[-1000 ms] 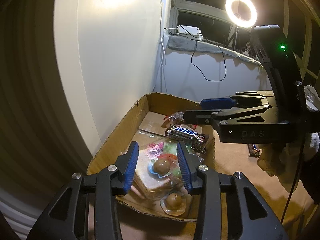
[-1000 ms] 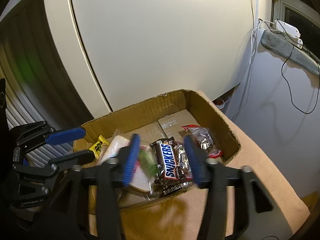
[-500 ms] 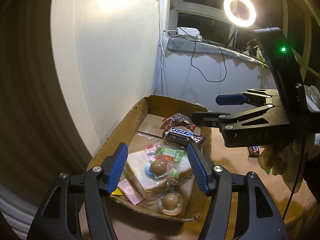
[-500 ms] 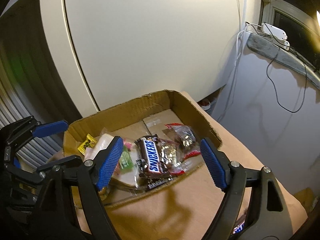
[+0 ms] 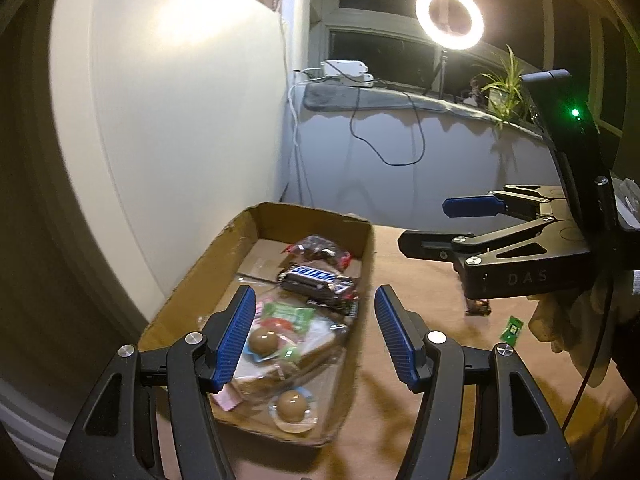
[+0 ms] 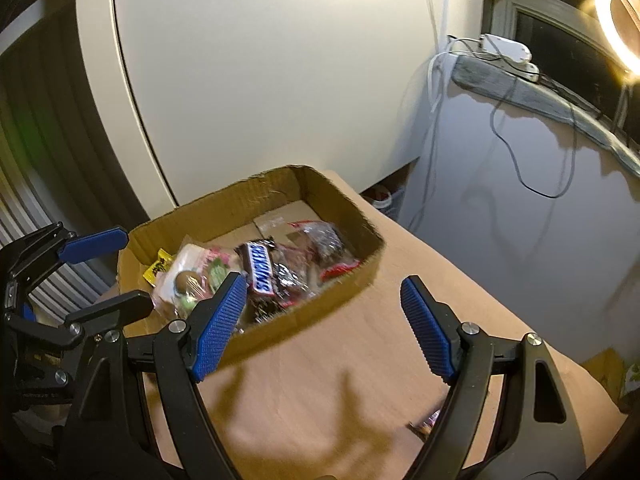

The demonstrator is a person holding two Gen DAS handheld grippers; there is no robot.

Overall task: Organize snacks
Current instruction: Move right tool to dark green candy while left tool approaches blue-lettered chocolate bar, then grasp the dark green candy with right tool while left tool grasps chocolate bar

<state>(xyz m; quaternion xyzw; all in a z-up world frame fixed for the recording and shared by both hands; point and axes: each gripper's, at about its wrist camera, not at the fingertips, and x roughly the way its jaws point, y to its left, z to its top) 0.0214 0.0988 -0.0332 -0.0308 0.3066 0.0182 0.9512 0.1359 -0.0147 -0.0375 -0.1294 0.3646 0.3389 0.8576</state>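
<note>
A shallow cardboard box [image 5: 192,280] [image 6: 352,204] sits on the brown table by the white wall. It holds a Snickers bar [image 5: 318,278] [image 6: 260,266], a red-edged clear packet [image 5: 320,249] [image 6: 332,246], a wrapped sandwich with round chocolate candies [image 5: 262,340] [image 6: 184,280] and a yellow packet [image 6: 157,268]. My left gripper [image 5: 314,340] is open and empty above the box's near right part. My right gripper [image 6: 322,326] is open and empty over the table, right of the box; it also shows in the left wrist view [image 5: 440,224].
Two small snacks lie on the table: a dark wrapper [image 5: 478,306] and a green one [image 5: 512,328]. A dark wrapper [image 6: 426,428] lies near my right gripper. A ring light [image 5: 448,16], plant and cables are on the windowsill behind.
Both grippers have opened wide and drawn back from the box. The right gripper has moved right, off the Snickers bar, which stays in the box.
</note>
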